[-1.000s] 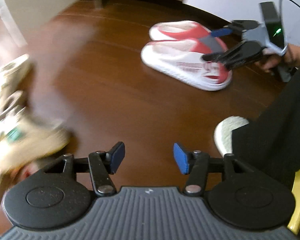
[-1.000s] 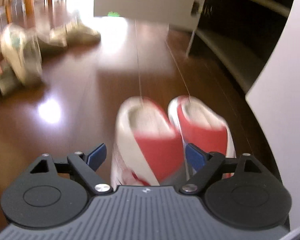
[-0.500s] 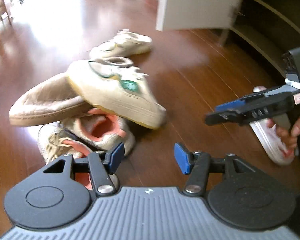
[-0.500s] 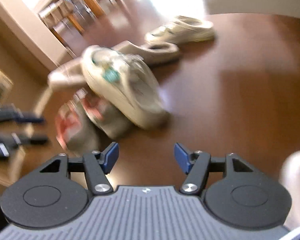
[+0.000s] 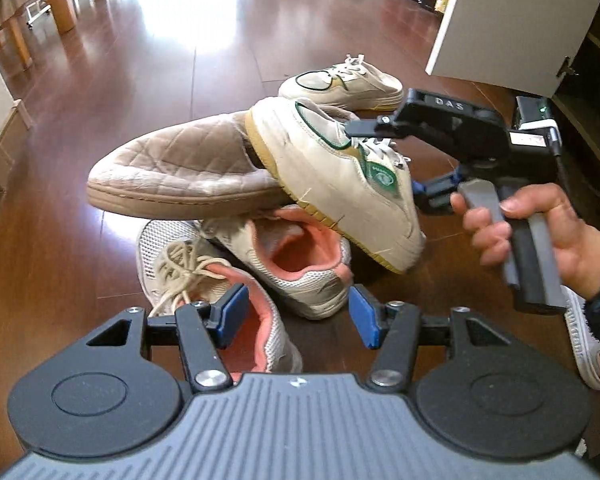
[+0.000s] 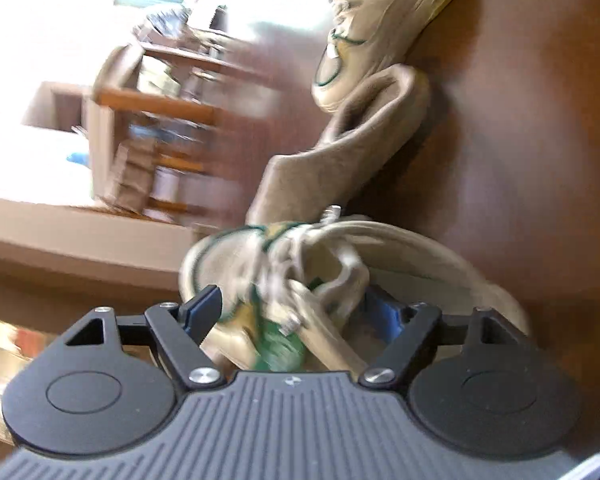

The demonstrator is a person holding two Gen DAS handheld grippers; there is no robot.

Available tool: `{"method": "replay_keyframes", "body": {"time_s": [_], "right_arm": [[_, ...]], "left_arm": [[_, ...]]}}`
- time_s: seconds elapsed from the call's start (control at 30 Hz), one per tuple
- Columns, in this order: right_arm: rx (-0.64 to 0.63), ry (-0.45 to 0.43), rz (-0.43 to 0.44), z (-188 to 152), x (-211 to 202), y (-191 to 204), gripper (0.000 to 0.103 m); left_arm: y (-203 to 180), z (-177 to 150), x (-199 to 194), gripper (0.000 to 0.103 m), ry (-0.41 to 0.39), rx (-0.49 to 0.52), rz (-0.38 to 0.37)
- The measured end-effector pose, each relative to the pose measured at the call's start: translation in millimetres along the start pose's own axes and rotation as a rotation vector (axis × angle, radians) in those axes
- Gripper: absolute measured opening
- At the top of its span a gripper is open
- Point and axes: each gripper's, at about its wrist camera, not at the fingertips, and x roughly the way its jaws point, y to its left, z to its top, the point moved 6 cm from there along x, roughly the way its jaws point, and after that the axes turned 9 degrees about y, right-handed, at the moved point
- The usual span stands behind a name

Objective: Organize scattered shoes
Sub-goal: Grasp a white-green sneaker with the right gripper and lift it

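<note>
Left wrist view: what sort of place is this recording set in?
Probably a home's living or entry area: glossy dark wood floor, a pile of worn shoes including a white-and-green sneaker, and an open cabinet with shelves beside them.

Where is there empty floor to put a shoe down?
Bare floor lies left of the tan slipper, toward the table legs, and far ahead past the far white sneaker. The middle is crowded: the slipper and a white sneaker are stacked on two pink sneakers, with the right gripper around that white one and the left gripper low in front.
</note>
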Motion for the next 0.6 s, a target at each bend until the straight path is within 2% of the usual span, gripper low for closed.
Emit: {"method": "replay_keyframes", "body": {"time_s": [0.07,0.17,0.3,0.4,0.47,0.53,0.6], "right_arm": [[-0.074,0.001,0.024,2,1,11,0.017],[-0.259,0.012,0.013,-1,-11,35,0.01],[-0.539,0.081,-0.047,0,-48,61,0.009],[-0.802,0.251,-0.141,-2,-83,65,0.009],[-0.985,0.426,-0.237,-8,-101,59,0.009],[-1.173,0.665,-0.359,-19,-113,41,0.009],[-1.289,0.865,-0.485,-30,-118,18,0.012]], "left_arm": [[-2,-2,0,0.059,0.008,0.0,0.003],[-6,-2,-3,0.059,0.001,0.01,0.006],[-12,-1,-9,0.059,-0.013,0.031,0.0],[-21,-3,-10,0.059,-0.014,0.059,-0.015],[-27,-4,-8,0.059,-0.004,0.079,-0.023],[-36,-5,-2,0.059,0.015,0.101,-0.035],[-45,-8,1,0.059,0.03,0.124,-0.042]]}}
